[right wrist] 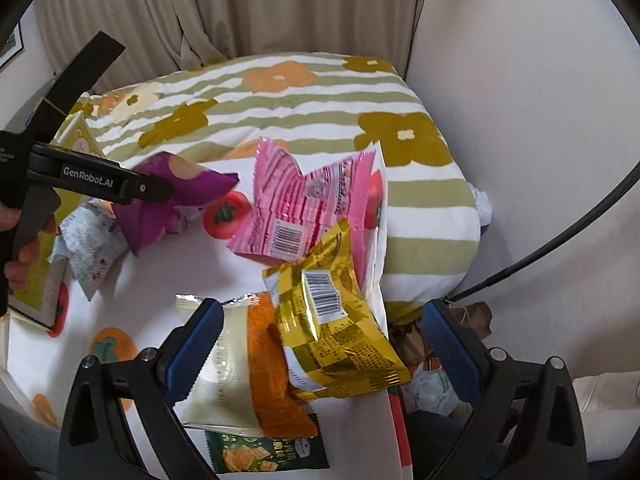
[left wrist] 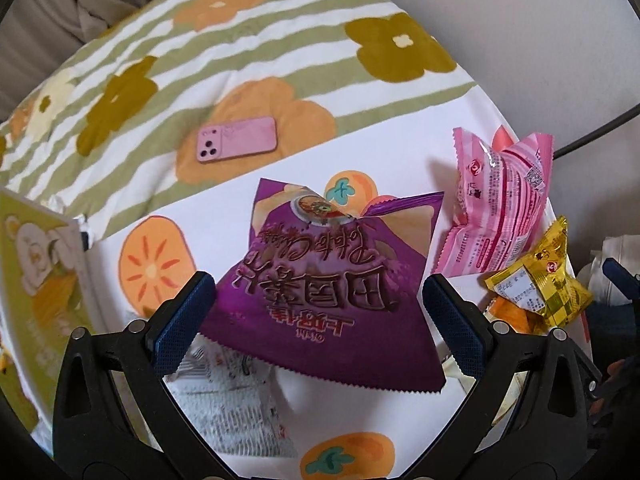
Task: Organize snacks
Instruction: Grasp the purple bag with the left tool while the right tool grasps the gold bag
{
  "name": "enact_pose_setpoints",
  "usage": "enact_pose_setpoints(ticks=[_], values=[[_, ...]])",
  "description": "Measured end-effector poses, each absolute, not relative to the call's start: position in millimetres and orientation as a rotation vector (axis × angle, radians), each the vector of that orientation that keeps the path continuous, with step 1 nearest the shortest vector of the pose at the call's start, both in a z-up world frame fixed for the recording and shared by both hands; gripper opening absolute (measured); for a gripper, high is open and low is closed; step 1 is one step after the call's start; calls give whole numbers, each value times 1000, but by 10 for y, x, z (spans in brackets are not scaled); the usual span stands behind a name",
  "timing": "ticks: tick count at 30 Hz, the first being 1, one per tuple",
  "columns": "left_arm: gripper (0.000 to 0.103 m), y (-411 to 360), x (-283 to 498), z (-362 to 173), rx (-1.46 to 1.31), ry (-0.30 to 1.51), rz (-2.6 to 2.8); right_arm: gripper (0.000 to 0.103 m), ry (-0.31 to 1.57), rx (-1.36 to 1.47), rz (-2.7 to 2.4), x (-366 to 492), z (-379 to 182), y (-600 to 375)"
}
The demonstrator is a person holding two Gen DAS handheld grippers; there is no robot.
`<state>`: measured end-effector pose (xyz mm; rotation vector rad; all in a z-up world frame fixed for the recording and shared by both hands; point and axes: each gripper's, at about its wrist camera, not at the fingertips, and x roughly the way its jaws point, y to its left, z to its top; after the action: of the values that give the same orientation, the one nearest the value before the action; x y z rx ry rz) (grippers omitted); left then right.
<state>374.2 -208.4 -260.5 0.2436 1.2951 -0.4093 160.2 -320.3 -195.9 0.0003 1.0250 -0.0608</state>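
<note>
My left gripper (left wrist: pixel 318 300) is open, its blue pads on either side of a purple chip bag (left wrist: pixel 320 280) on the white persimmon-print cloth (left wrist: pixel 240 184). I cannot tell whether the pads touch the bag. A pink snack pack (left wrist: pixel 500 208) and a yellow pack (left wrist: pixel 540 284) lie to its right. In the right wrist view my right gripper (right wrist: pixel 320 348) is open over a cream-and-orange pack (right wrist: pixel 248 368) and the yellow pack (right wrist: pixel 340 328). The pink pack (right wrist: pixel 296 208), purple bag (right wrist: pixel 176 200) and left gripper (right wrist: pixel 100 184) lie beyond. A green cracker pack (right wrist: pixel 260 452) lies nearest.
A pink phone (left wrist: pixel 236 140) lies on the green-striped flower quilt (left wrist: pixel 280 40). A green bear-print box (left wrist: pixel 36 280) stands at left. A white-grey printed pack (left wrist: pixel 232 400) lies under the purple bag. Bags and clutter (right wrist: pixel 432 360) sit beyond the cloth's right edge.
</note>
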Motion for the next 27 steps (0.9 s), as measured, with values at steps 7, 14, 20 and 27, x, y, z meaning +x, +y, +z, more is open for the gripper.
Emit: enact_pose_setpoints(ticks=[7,14,20,27], values=[[82,-2071,3743,-2705,236,1311,-432,94,1048,-18,-42,1643,-2074,-3189],[77,-2038,3665,-2705,215,1297,-416,83,1072,-52,-25,1694,-2169,-3177],[71,-2002,3607,-2632,206,1283,-401,67,1083,-88,-3,1740,-2230,-3154],[68,-1965,3487,-2562,203,1266,-387,55,1072,-152,21,1735,-2282,-3061]])
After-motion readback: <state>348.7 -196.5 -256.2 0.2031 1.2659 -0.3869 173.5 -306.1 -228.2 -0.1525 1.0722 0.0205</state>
